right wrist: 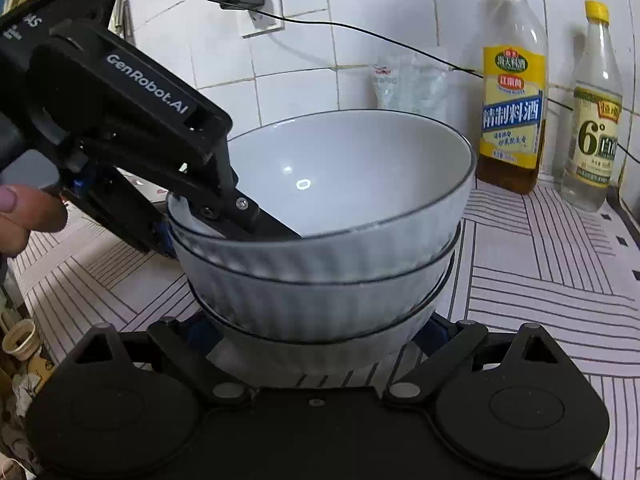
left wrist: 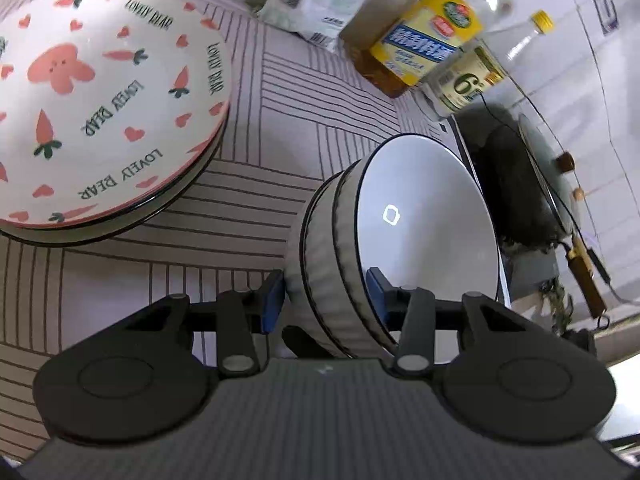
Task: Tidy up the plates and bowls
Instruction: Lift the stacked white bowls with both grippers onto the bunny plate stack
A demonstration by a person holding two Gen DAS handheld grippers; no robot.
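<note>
So we've got a stack of grey ribbed bowls [right wrist: 320, 280] sitting on the striped countertop [right wrist: 540, 280], just in front of the two bottles [right wrist: 512, 112] by the tiled wall. The left gripper [left wrist: 326, 292] is clamped on the near wall of the top bowl [right wrist: 340, 184], one finger inside and one outside. The right gripper [right wrist: 316, 334] is spread wide around the bottom of the stack; its pads look like they're beside the lowest bowl, but we can't really tell if they touch since the bowls hide them. Off to the side, well apart from the bowls, there's a pile of plates [left wrist: 108, 120], the top one printed with carrots and hearts.
</note>
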